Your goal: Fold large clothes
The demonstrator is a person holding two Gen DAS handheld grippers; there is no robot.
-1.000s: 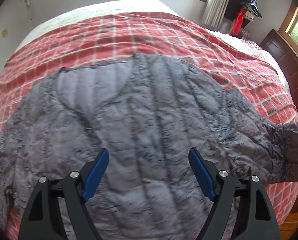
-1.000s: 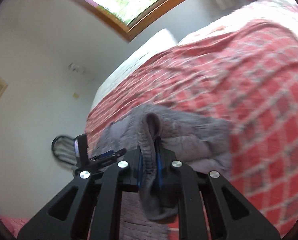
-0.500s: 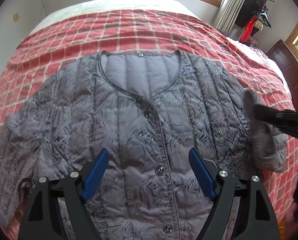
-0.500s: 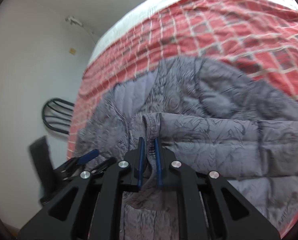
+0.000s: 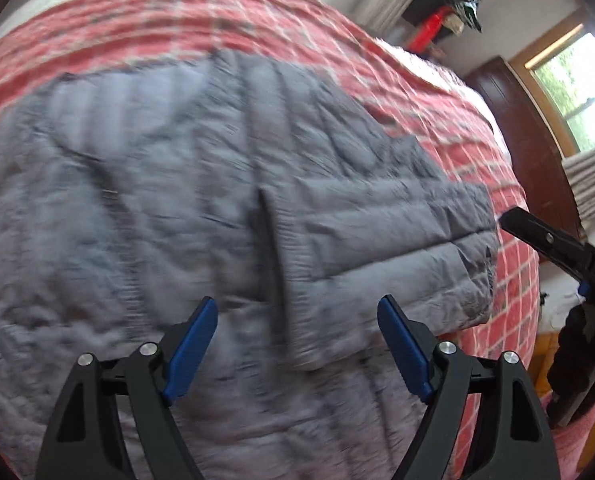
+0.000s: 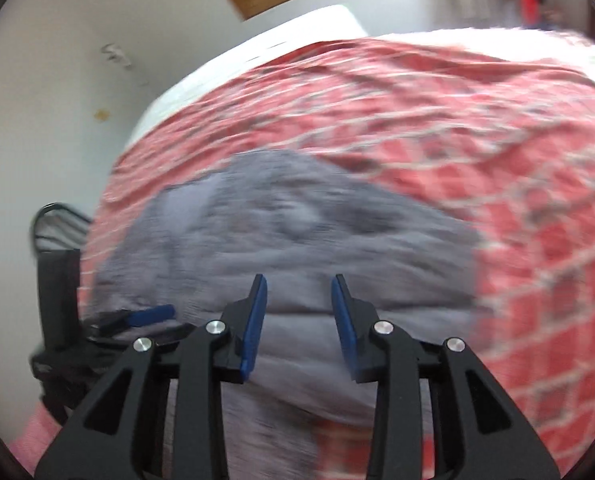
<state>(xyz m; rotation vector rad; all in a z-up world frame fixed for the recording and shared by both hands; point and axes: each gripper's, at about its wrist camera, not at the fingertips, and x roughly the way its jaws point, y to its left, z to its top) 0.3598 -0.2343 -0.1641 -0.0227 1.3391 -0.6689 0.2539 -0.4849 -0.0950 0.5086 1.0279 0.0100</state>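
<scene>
Over the jacket (image 5: 217, 184), left gripper (image 5: 297, 344) fingers spread wide; right gripper (image 6: 299, 320) fingers, just opening, empty.

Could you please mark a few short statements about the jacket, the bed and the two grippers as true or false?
1. The grey quilted jacket lies on a red checked bedspread. True.
2. The right gripper is clamped on the sleeve. False: its jaws have just been opening, and nothing is between them.
3. One sleeve is folded across the jacket's body. True.
4. The left gripper holds the jacket's hem. False: its jaws stand wide apart above the fabric and grip nothing.
5. The bedspread is plain blue. False: it is red with pale check lines.
</scene>
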